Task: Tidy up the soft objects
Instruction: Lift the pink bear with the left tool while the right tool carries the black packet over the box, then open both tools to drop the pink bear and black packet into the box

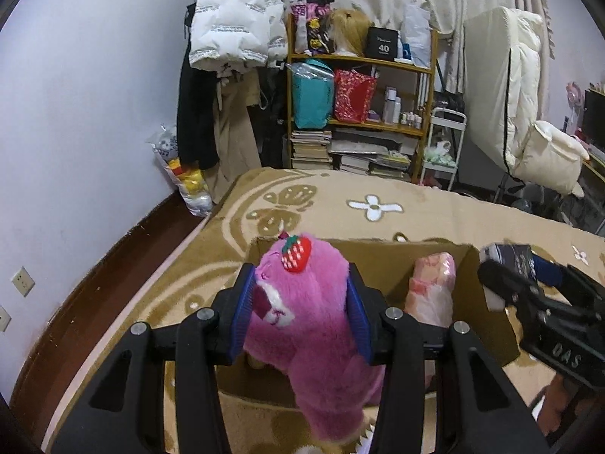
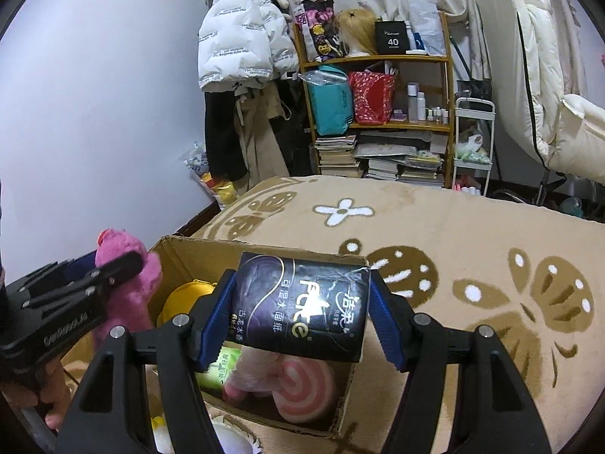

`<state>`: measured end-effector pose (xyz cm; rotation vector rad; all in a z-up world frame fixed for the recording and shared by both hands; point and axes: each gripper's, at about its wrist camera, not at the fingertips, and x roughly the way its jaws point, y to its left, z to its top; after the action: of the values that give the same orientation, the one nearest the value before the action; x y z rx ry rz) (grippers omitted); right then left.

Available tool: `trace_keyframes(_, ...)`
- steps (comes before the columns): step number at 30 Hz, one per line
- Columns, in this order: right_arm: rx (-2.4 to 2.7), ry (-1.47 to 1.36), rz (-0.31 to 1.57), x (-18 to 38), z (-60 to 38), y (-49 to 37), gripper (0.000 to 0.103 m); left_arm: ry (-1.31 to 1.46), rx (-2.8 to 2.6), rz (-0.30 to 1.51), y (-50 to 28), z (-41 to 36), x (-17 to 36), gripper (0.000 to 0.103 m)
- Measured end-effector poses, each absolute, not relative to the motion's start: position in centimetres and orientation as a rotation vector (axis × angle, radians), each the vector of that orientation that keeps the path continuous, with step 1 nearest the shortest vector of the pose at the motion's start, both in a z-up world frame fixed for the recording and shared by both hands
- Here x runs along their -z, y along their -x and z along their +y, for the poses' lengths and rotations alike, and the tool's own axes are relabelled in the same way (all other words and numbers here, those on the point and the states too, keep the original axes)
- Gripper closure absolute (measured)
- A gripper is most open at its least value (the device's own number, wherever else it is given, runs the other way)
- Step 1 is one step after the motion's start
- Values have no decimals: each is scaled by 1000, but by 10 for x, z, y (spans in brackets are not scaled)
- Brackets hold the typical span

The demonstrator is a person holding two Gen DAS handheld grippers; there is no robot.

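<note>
Loading step. My left claw (image 1: 300, 299) clamps the pink plush bear (image 1: 310, 325) over the cardboard box (image 2: 181, 253) on the bed (image 2: 472, 234); my right claw (image 2: 300, 312) grips the dark tissue pack (image 2: 302, 306) above the box's right half. Next, I judge: lower each, release inside. Both claws level, pointing forward.

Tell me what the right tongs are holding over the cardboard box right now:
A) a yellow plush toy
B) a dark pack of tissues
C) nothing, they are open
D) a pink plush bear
B: in the right wrist view, the right tongs are shut on a dark pack of tissues above the cardboard box, while the pink plush bear is gripped by the left tongs.
</note>
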<state>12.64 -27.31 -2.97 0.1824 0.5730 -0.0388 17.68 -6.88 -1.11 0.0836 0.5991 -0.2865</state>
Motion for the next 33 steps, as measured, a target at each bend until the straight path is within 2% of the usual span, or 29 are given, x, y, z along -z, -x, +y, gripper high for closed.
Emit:
trace_keyframes(10, 15, -193, 608, 37, -271, -131, 32, -87, 299, 638, -183, -75, 21, 56)
trace_keyframes(11, 13, -196, 618, 39, -271, -132, 32, -93, 302, 641, -183, -76, 22, 54)
trace_keyframes(15, 17, -211, 645, 44, -273, -135, 31, -105, 290, 633, -181, -77, 23, 27)
trace_keyframes(19, 20, -231, 658, 47, -277, -136, 29, -128, 274, 644, -180, -75, 26, 24)
trace_keyframes(21, 21, -230, 662, 48, -280, -136, 19, -131, 259, 653, -179, -73, 27, 18)
trace_keyframes(25, 17, -241, 652, 45, -283, -133, 12, -129, 236, 666, -175, -65, 25, 14)
trace_keyframes(27, 18, -236, 655, 43, -282, -132, 4, -131, 229, 680, -171, -62, 24, 11)
trace_keyframes(33, 32, -237, 643, 34, -279, -121, 0, -129, 208, 687, -154, -49, 15, 9)
